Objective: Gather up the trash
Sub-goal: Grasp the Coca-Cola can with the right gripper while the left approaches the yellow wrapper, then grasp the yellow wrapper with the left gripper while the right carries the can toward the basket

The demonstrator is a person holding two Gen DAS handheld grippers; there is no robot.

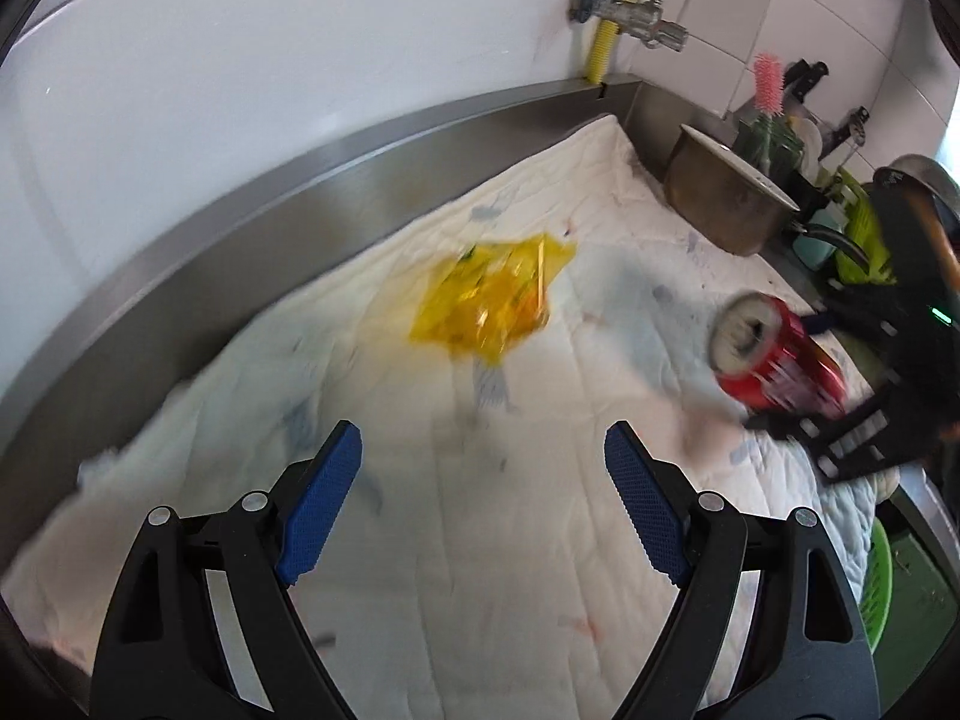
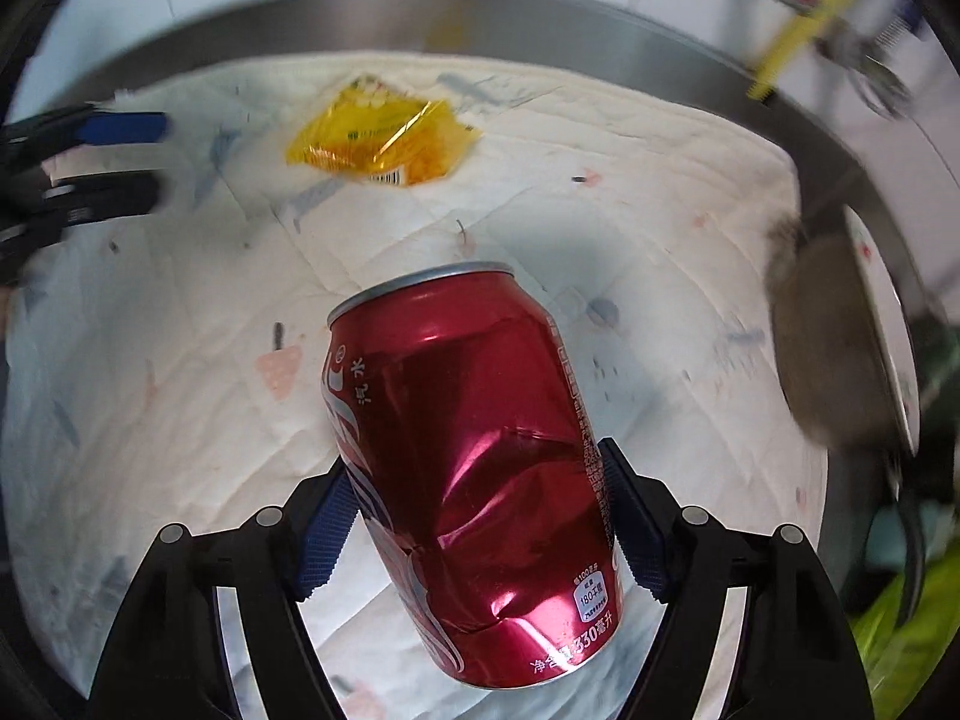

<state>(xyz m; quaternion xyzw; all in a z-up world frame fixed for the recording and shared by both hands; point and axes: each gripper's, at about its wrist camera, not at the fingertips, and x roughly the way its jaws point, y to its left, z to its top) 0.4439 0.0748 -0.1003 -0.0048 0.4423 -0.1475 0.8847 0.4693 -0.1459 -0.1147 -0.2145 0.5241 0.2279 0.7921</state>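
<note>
Left wrist view: my left claw (image 1: 483, 468) hangs spread wide over the white padded cloth (image 1: 540, 540) on the counter — a crumpled yellow wrapper (image 1: 489, 300) lies ahead. Right wrist view: my right claw (image 2: 474, 516) pinches a dented red soda can (image 2: 474, 468), lifted above the cloth; a metal pot (image 2: 834, 354) sits far right.

Each tool (image 1: 483, 495) has black arms, silver screws and blue textured pads (image 1: 321, 501).
</note>
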